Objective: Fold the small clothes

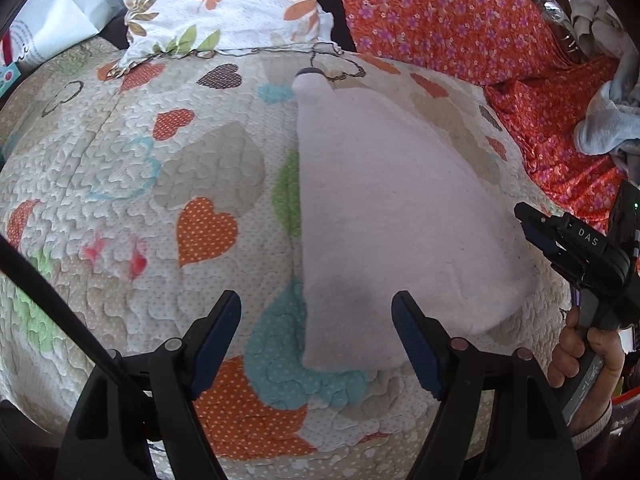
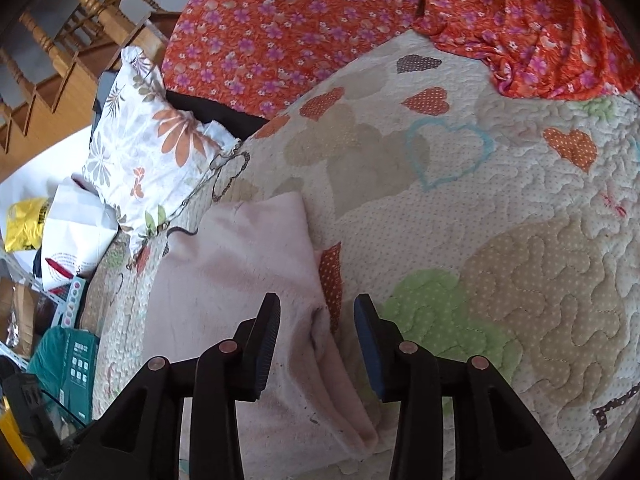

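Note:
A pale pink fleece garment (image 1: 392,208) lies folded lengthwise on the heart-patterned quilt (image 1: 132,168). My left gripper (image 1: 316,332) is open above its near end, empty. My right gripper (image 2: 316,344) is open too, its jaws standing either side of the garment's layered edge (image 2: 320,320) without gripping it. The right gripper also shows at the right of the left wrist view (image 1: 540,232), held by a hand beside the garment's right edge. In the right wrist view the garment (image 2: 240,264) stretches away to the upper left.
An orange floral cloth (image 1: 460,20) covers the far right of the bed. A floral pillow (image 1: 224,0) lies at the far edge. Grey-blue clothes (image 1: 608,120) are piled at the right. A wooden staircase (image 2: 60,60) and boxes (image 2: 68,364) stand beyond the bed.

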`<act>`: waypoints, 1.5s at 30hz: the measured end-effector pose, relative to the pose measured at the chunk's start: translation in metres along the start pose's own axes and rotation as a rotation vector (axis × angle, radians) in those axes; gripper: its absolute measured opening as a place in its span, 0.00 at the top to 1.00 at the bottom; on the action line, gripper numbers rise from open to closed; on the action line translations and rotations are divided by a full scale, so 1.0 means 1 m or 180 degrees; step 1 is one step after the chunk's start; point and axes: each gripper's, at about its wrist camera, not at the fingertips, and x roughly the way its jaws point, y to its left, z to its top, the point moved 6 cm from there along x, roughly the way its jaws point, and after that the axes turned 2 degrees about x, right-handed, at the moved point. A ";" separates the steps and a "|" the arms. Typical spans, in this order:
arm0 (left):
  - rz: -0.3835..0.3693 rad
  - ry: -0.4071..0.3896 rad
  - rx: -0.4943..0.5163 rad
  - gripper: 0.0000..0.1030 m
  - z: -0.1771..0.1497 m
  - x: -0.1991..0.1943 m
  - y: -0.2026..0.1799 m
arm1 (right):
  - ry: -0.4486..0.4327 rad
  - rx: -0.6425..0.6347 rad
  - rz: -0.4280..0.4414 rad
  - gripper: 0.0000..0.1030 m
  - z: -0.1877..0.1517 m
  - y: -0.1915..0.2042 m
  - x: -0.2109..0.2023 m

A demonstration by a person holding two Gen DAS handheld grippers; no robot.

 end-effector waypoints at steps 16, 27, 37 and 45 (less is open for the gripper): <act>-0.0019 0.0033 -0.0212 0.26 -0.005 0.006 0.015 | 0.0045 -0.0033 -0.0001 0.53 -0.005 0.002 0.005; -0.0043 0.0071 -0.0310 0.26 -0.006 0.011 0.021 | 0.0085 -0.0073 -0.0017 0.53 -0.006 0.004 0.010; -0.0056 0.0073 -0.0336 0.26 -0.007 0.012 0.023 | 0.0123 -0.0118 -0.0035 0.52 -0.008 0.006 0.015; -0.0143 -0.0061 -0.0374 0.26 -0.001 0.001 0.025 | 0.0133 -0.0148 -0.0048 0.52 -0.009 0.008 0.018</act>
